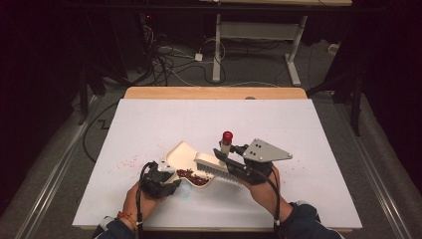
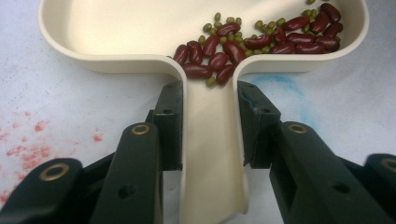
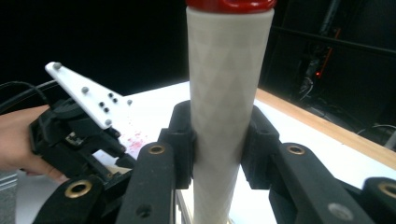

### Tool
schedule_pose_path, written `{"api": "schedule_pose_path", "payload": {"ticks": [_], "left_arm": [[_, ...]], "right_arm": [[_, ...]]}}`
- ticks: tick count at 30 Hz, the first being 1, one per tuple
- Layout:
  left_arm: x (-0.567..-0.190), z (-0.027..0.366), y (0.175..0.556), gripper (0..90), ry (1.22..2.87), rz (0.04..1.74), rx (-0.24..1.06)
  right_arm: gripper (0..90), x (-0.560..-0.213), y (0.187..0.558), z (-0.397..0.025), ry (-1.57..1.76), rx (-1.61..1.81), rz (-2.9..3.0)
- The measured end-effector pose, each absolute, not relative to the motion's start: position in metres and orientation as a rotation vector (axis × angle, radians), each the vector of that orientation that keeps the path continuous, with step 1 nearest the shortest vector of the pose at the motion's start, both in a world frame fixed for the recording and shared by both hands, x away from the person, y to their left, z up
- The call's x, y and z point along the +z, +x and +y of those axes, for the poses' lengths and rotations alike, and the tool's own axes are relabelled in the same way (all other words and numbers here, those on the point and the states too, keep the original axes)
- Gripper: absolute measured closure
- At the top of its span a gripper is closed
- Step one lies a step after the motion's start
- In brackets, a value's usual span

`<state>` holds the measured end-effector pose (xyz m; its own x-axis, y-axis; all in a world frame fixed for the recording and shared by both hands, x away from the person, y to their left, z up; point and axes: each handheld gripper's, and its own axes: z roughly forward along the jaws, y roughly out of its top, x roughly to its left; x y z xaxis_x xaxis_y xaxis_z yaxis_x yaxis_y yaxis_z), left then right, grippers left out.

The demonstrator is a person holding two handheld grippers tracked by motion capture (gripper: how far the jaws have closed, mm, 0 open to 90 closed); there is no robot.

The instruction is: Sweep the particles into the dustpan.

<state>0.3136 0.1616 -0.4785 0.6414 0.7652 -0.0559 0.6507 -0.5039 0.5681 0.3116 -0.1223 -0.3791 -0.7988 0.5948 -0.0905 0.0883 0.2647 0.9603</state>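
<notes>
High view: the person is working at the near edge of the white table point(image 1: 298, 129). The left gripper point(image 1: 160, 180) is holding the handle end of a cream dustpan point(image 1: 181, 155), and the right gripper point(image 1: 234, 160) is holding a brush point(image 1: 217, 167) by its handle point(image 1: 226, 144), which is standing up with a red cap point(image 1: 227, 135) at its top. The bristles are resting at the pan's right side, beside a small heap of beans point(image 1: 191, 177) lying inside the pan. Red specks point(image 1: 127, 163) are lying on the table to the left of the pan. Judged from this, the sweeping step is nearly done; the next move probably calls for lifting the pan level so that nothing is spilling out.

Left gripper view: the jaws are clamped on the dustpan's narrow handle point(image 2: 212, 154), one on each side. Red kidney beans point(image 2: 219, 51) and small green beans point(image 2: 224, 21) are gathering at the neck of the pan and along its far right wall. The pan's far rim is being cut off by the frame.

Right gripper view: the jaws are clamped on the white brush handle point(image 3: 224, 107). The brush head is hidden below the frame. The other gripper point(image 3: 74, 130) and a hand point(image 3: 18, 140) are showing at the left.
</notes>
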Motion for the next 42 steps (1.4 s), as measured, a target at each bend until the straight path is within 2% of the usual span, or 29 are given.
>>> {"api": "schedule_pose_path", "payload": {"ticks": [9, 20, 29, 42], "left_arm": [[-0.480, 0.161, 0.313, 63.3, 2.305, 1.101, 0.286], [-0.481, 0.162, 0.313, 63.3, 2.297, 1.108, 0.285], [-0.479, 0.167, 0.314, 63.3, 2.279, 1.118, 0.275], [-0.480, 0.174, 0.316, 63.4, 2.266, 1.126, 0.268]], "right_arm": [[69.9, -0.383, 0.322, -0.129, 0.652, 1.502, 2.097], [69.9, -0.393, 0.318, -0.113, 0.614, 1.484, 2.202], [69.9, -0.385, 0.313, -0.115, 0.601, 1.530, 2.193], [69.9, -0.371, 0.325, -0.136, 0.632, 1.534, 2.127]]}}
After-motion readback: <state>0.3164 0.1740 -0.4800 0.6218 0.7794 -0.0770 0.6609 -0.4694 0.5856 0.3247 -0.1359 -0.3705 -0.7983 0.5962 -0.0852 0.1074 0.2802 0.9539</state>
